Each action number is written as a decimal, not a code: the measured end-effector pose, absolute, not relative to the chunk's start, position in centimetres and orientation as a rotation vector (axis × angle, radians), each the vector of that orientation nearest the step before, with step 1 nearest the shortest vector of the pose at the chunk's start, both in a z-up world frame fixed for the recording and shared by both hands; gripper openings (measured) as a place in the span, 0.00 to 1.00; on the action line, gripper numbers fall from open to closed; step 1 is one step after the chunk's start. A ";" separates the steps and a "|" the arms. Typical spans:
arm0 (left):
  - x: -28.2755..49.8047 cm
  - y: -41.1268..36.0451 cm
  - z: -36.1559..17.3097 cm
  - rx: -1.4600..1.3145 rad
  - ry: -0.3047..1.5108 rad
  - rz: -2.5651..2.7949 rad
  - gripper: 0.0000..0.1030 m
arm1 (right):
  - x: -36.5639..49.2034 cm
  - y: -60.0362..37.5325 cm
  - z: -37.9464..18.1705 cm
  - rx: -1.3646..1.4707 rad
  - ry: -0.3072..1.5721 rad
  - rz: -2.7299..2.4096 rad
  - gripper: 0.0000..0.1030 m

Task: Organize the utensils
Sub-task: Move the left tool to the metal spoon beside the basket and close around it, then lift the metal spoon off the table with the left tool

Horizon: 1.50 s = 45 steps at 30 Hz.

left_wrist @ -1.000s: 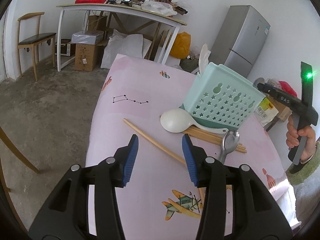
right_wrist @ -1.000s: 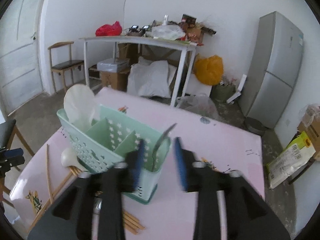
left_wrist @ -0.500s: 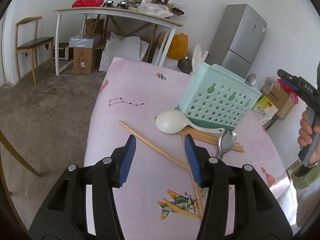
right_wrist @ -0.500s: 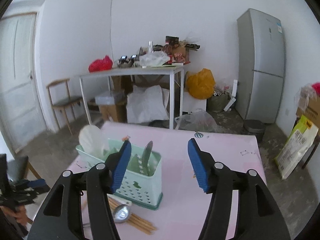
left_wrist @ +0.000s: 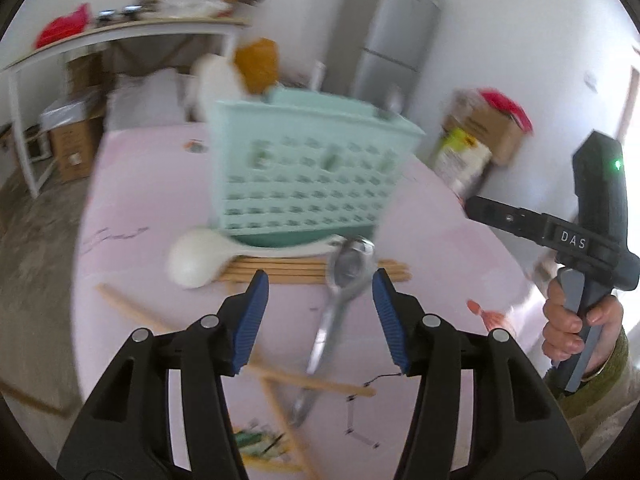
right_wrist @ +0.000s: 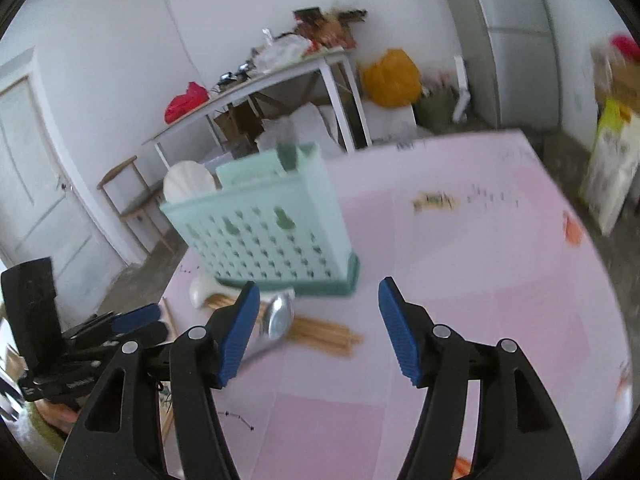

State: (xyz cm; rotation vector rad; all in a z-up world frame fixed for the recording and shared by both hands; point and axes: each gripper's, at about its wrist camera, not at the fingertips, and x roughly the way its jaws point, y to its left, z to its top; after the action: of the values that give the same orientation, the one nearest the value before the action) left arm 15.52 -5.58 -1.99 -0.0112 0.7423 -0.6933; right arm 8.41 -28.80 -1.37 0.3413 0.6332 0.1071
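Observation:
A mint perforated basket (left_wrist: 308,176) (right_wrist: 272,236) stands on the pink table (left_wrist: 440,248); a white spoon (right_wrist: 188,182) and a metal utensil (left_wrist: 394,100) stick up from it. In front lie a white spoon (left_wrist: 200,256), a chopstick bundle (left_wrist: 304,270) (right_wrist: 324,334) and a metal spoon (left_wrist: 348,272) (right_wrist: 278,316). My left gripper (left_wrist: 319,292) hovers over the metal spoon's handle, its jaws opening and touching nothing. My right gripper (right_wrist: 319,292) is open and holds nothing, above the table before the basket.
Loose chopsticks (left_wrist: 316,382) cross near the front edge. The right gripper's body (left_wrist: 560,236), in a person's hand (left_wrist: 576,320), is at the table's right side. Beyond stand a cluttered white desk (right_wrist: 248,92), a fridge (left_wrist: 384,32), a chair (right_wrist: 124,184) and boxes (left_wrist: 480,132).
The left gripper swung right toward the basket and metal spoon, its jaws widening. The right gripper left a metal utensil in the basket, opened wide, then dropped and rolled.

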 end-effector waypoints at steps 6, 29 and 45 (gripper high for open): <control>18.1 -10.2 -3.1 0.127 0.815 -0.732 0.51 | 8.1 -30.1 -2.8 0.390 0.637 0.110 0.59; 22.7 -16.5 -6.9 0.196 0.971 -0.683 0.45 | 7.4 -33.2 -5.8 0.488 0.627 0.139 0.59; 20.4 -15.4 -4.3 0.177 0.831 -0.672 0.42 | 7.3 -33.6 -5.8 0.492 0.621 0.133 0.59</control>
State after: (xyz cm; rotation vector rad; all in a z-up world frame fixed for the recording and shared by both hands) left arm 20.44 -15.39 -4.34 0.1769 0.8312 -0.6724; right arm 7.35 -33.58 -5.85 0.4920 0.6210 0.1327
